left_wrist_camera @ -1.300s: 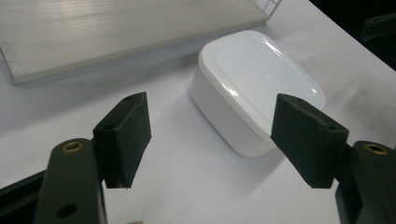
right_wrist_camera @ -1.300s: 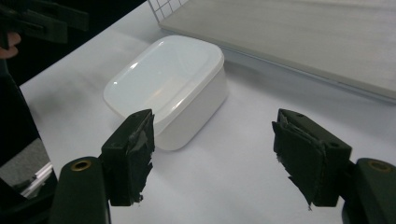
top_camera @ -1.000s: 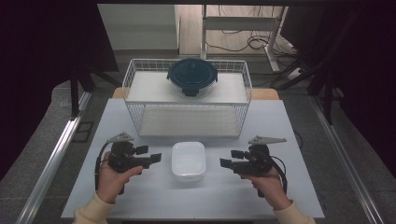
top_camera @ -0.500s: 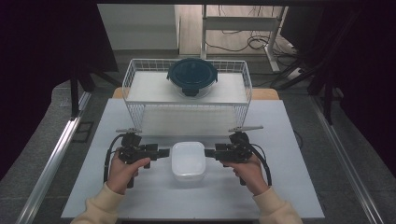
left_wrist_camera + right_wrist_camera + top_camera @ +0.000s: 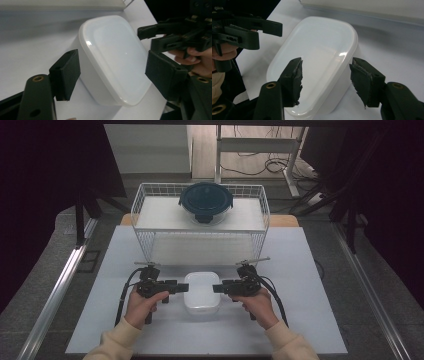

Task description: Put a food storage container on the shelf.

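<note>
A white lidded container (image 5: 201,292) is shown lying on the tabletop (image 5: 310,285), at 6 o'clock from the wire basket (image 5: 200,227) (which carries a dark round lidded bowl (image 5: 205,203)). The left gripper (image 5: 175,286) is brought in from 9 o'clock and the right gripper (image 5: 218,288) from 3 o'clock. Both sets of fingers are spread astride the container's ends without pressing; those of the right have just been closing. The approach step is judged to be in hand; next, both pairs must be closed evenly on the walls below the lid before any lift.
</note>
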